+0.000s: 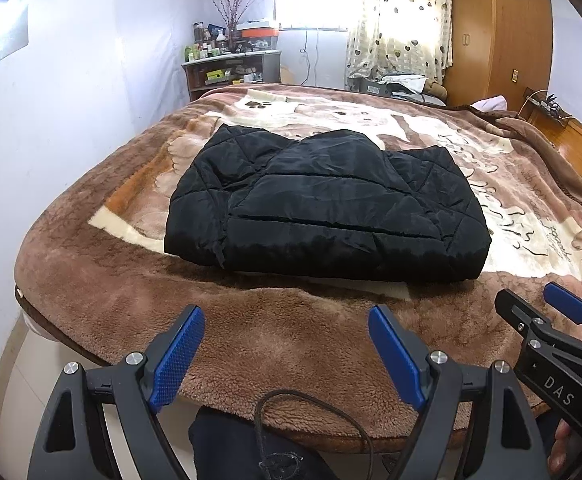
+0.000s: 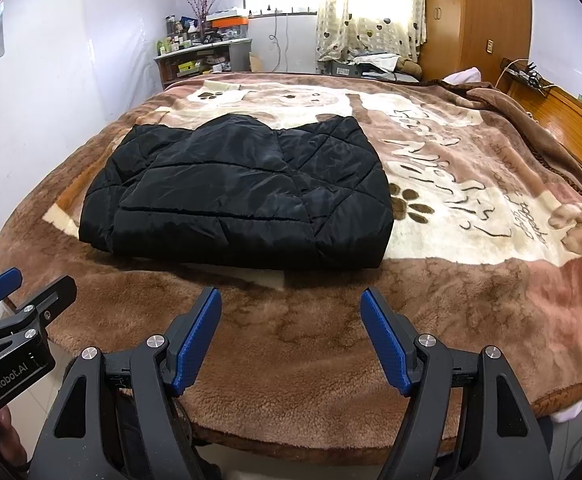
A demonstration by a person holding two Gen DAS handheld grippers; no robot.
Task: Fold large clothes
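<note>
Neatly folded black jacket (image 1: pixel 323 208) on blanket (image 1: pixel 251 332), grippers apart

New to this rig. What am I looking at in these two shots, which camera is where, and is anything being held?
No robot arm here: a person holds a hand-held two-finger gripper in each hand. Each picture comes from a fisheye camera on one gripper, looking forward along its blue-padded jaws. One view shows the left gripper, with the other tool at its right edge; the other view shows the right gripper. Both sets of jaws stand open and hold nothing. Ahead, a black quilted padded jacket, already folded into a compact bundle, lies on the brown plush printed blanket covering a bed. Neither gripper touches it.
</note>
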